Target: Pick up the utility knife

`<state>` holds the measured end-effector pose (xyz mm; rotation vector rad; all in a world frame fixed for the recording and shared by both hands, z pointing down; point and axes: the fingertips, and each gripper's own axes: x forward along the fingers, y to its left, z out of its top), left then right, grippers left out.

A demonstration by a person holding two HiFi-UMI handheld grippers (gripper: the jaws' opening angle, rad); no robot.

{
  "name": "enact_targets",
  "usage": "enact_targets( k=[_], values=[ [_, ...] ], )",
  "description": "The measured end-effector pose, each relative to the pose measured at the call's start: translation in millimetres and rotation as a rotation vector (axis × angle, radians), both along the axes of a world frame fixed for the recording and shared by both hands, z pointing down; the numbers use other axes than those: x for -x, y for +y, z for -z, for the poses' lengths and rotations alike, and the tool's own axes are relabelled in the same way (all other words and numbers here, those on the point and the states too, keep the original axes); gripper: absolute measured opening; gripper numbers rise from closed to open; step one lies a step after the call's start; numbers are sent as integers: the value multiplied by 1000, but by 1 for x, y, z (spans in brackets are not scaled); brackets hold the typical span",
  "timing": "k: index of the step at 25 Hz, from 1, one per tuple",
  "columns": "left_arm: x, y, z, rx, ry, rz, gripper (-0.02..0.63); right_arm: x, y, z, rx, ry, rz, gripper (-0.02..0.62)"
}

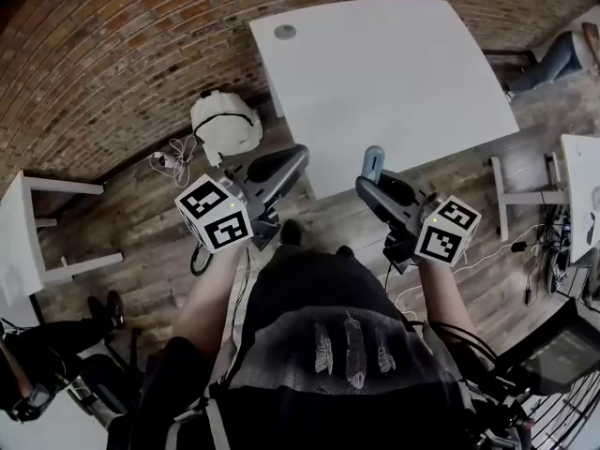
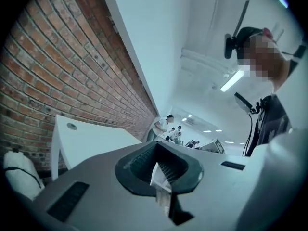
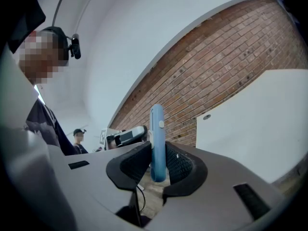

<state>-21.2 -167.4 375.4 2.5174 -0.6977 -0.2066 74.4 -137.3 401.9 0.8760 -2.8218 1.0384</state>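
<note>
Since the blue plastic utility knife [image 3: 157, 138] was pinched near one end by the right gripper [image 3: 156, 166], left gripper [image 2: 161, 171] closed, slippage was judged possible.

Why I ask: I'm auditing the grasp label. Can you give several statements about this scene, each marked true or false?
1. The right gripper is clamped on the blue utility knife. True.
2. The knife lies on the white table. False: it is off the table, held in the right gripper's jaws.
3. The left gripper has its jaws wide apart. False: they are together.
4. A brick wall runs behind the table. True.
</note>
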Motion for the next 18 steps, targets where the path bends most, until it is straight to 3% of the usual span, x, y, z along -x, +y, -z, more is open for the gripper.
enact_targets(
  k=[4,8,15,18],
  values=[
    [15,35,-1,7,-76,136,-6,-20,28,-18,55,-58,52,91],
    [4,78,7,-15,-157,227,-6,-40,59,-27,69,-93,127,91],
    [-10,136,-2,-16,-299,269,-6,-42,89,-34,79,-101,222,91],
    [-4,139,5,-31,-303,296,-6,-34,90,-30,88,-115,246,91]
  ],
)
